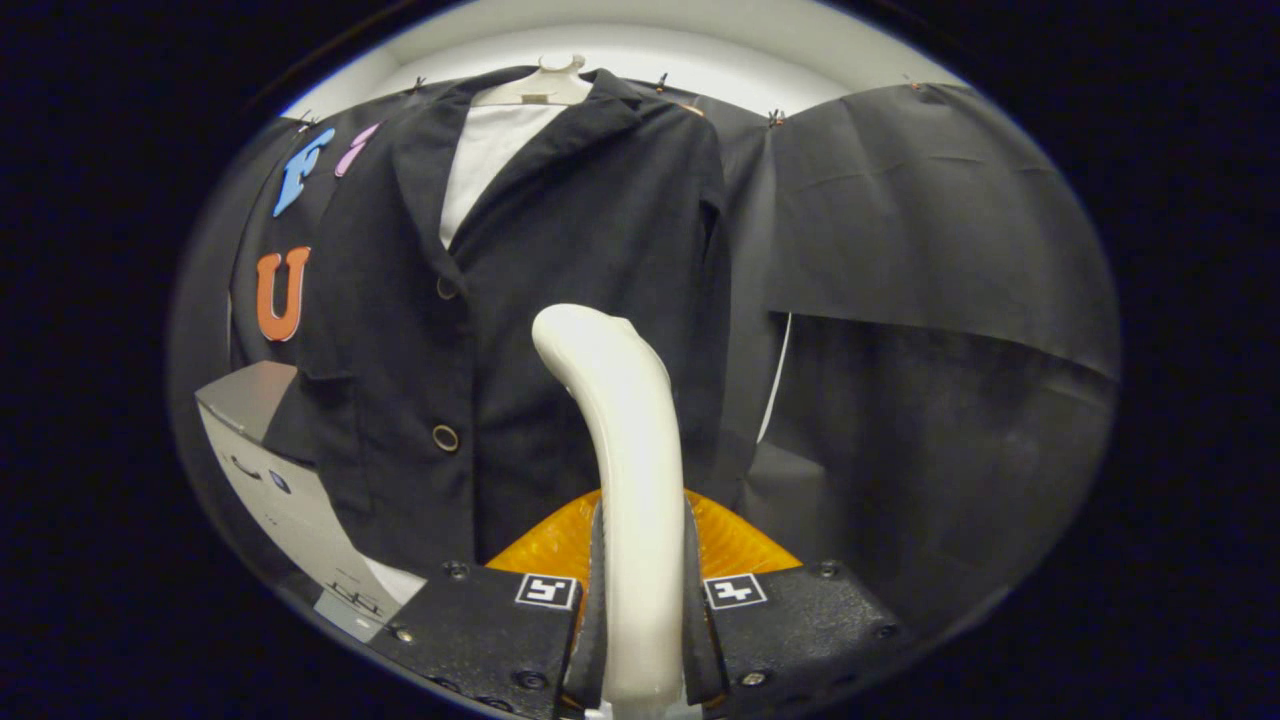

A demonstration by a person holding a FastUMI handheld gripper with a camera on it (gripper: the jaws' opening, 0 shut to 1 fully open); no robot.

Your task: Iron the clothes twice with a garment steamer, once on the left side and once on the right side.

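Observation:
A dark jacket (560, 260) over a white shirt (485, 160) hangs on a pale hanger (545, 85) against the booth wall, straight ahead. My gripper (640, 610) is shut on the white handle of the garment steamer (625, 440), with both fingers pressing its sides. The handle rises between the fingers and curves toward the jacket's right half, its head level with the space between the two buttons. An orange part (545, 545) of the steamer shows just behind the fingers. Whether the head touches the cloth is unclear.
A grey-white box (270, 470) stands low on the left, partly behind the jacket's hem. Black cloth (930, 220) covers the wall to the right, with a thin white cord (775, 380) hanging beside the jacket.

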